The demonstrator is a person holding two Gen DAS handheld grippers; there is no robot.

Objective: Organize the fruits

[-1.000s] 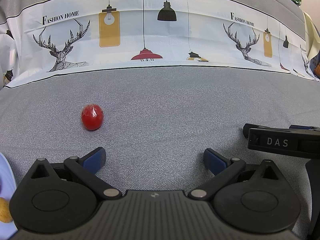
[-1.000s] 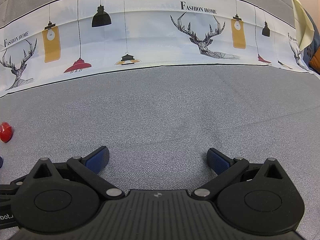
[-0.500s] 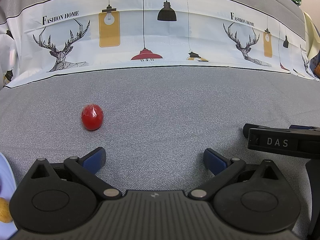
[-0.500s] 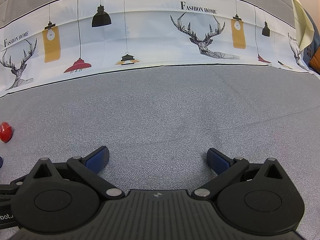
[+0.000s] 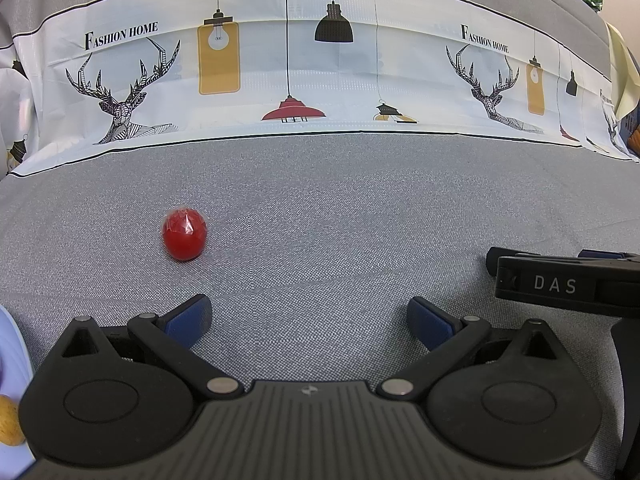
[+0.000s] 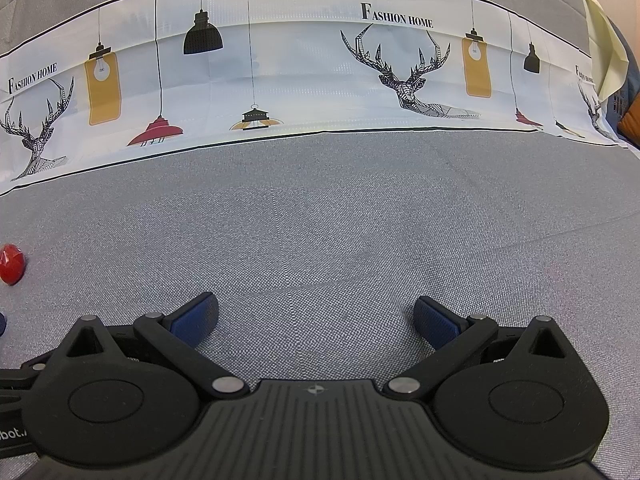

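A small red fruit (image 5: 184, 233) lies on the grey cloth, ahead and left of my left gripper (image 5: 308, 320), which is open and empty. The fruit also shows at the far left edge of the right wrist view (image 6: 11, 263). My right gripper (image 6: 316, 318) is open and empty over bare cloth; its black body (image 5: 568, 284) appears at the right of the left wrist view. A pale plate (image 5: 14, 360) sits at the left edge with a yellow-brown fruit (image 5: 9, 420) on it.
A printed white cloth with deer and lamps (image 5: 320, 72) rises as a backdrop behind the grey surface (image 5: 360, 208). Orange and pale yellow items (image 6: 628, 116) sit at the far right edge.
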